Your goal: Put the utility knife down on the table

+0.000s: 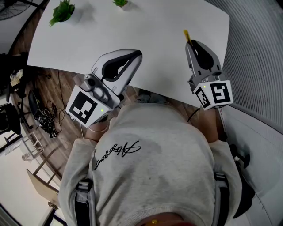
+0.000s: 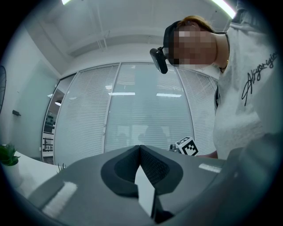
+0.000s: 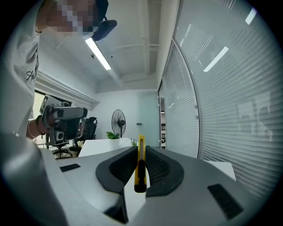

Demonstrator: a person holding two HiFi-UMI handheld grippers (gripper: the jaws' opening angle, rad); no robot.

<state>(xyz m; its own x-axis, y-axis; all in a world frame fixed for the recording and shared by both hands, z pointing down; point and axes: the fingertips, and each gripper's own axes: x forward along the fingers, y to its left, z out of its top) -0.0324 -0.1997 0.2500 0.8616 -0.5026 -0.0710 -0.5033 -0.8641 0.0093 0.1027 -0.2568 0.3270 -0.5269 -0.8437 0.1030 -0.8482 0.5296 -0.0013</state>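
Slim yellow-and-black utility knife (image 3: 140, 162)

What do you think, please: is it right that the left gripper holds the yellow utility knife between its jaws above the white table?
No: the right gripper holds the yellow utility knife between its jaws above the white table, as the right gripper view shows.

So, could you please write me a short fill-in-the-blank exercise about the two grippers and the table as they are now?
1. The right gripper is shut on a ____ knife.
2. The left gripper holds ____; its jaws are together.
3. The table is ____ in colour.
4. ____ green plants stand on it.
Missing words: yellow; nothing; white; two.
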